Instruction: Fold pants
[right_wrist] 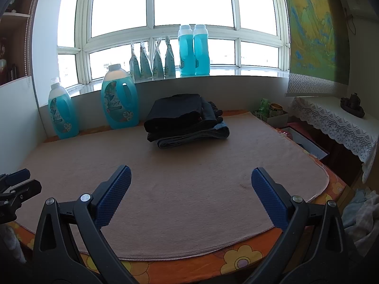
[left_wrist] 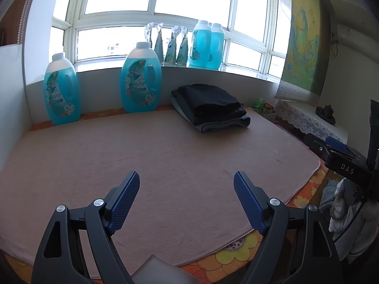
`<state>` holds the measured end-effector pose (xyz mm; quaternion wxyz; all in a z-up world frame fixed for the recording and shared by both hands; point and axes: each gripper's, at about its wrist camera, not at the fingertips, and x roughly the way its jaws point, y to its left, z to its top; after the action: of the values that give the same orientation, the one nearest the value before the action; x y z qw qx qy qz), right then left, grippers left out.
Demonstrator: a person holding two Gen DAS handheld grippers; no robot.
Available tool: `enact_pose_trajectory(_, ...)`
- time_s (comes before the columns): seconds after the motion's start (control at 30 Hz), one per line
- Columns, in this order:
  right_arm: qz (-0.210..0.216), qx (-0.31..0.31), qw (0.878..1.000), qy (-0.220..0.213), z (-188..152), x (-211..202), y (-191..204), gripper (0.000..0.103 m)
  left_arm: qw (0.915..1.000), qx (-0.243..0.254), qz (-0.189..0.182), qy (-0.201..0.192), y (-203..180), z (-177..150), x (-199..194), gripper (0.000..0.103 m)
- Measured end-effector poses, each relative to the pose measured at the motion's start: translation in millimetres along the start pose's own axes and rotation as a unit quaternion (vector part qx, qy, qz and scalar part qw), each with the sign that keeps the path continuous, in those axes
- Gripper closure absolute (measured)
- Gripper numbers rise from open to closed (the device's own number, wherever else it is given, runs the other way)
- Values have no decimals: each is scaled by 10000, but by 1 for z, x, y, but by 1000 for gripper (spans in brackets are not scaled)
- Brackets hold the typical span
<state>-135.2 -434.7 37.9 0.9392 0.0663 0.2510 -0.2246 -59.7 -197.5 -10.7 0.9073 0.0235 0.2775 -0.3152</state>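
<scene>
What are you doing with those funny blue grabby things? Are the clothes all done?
Someone holds a pair of black tongs with blue pads in each hand. The left tongs and the right tongs are both open and hold nothing, above a pink fuzzy mat. A stack of folded dark and blue-grey pants sits at the back of the mat, near two big blue detergent bottles. Nothing is being folded just now.
</scene>
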Motion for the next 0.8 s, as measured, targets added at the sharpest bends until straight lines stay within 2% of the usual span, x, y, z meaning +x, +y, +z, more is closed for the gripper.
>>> enact_pose_trajectory(0.8, -1, 4, 10000, 63, -11, 3, 6, 0, 9998, -50, 195, -46, 0, -3, 3, 21)
